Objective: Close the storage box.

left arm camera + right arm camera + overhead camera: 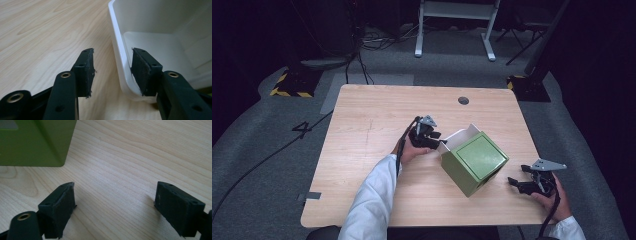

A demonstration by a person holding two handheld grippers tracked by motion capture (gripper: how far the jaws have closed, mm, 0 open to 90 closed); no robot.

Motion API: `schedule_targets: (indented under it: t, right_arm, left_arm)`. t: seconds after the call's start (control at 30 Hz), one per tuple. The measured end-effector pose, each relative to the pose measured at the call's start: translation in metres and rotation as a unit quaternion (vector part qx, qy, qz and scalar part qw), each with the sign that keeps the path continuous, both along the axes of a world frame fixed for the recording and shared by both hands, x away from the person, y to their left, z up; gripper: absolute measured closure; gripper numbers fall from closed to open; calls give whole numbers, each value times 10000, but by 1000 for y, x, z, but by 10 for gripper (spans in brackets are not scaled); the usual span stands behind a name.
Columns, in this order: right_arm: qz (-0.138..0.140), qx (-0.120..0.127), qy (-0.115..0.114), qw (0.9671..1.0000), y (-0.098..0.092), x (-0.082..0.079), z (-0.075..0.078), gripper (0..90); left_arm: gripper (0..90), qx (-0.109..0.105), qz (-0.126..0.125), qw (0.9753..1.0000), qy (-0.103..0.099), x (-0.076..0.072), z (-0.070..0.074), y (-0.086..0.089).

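Table: my light wooden table (362,150) carries everything; its bare grain runs under both of my grippers.
Box: the olive-green cube-shaped box with a white plastic inner bin (474,161) sits right of the table's centre, tipped so that a flat green face looks up and the white opening faces my left hand.
White wall: the smooth white rim of the bin (117,50) stands between my left jaws, one pad outside it and one inside against the wall.
Left gripper: my left gripper (112,72) straddles that rim with its jaws parted, a gap showing on the outer side, so nothing is pinched.
Right gripper: my right gripper (115,207) hovers low over bare wood, jaws spread wide and empty, the green corner just ahead.
Handling: I judge it stiff, hollow and light, with glossy, slippery walls.
Hold: the thin rim is my best grip, though a one-sided pinch may swing the box.
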State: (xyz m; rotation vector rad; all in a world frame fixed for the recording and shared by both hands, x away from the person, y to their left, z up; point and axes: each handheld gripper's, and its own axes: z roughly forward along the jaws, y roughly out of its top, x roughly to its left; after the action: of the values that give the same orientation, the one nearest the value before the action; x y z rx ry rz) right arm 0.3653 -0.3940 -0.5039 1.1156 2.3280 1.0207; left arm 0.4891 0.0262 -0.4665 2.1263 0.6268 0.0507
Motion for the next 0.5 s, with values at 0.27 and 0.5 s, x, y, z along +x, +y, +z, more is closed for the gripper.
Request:
schedule_targets:
  t: [0.27,0.5]
  right_arm:
    - [0,0,0,10000,0,0,0,165]
    - [0,4,4,10000,0,0,0,164]
  left_arm:
    - [531,90,-232,9996,-93,-15,2,-17]
    - [522,238,-316,9992,-79,-25,2,-25]
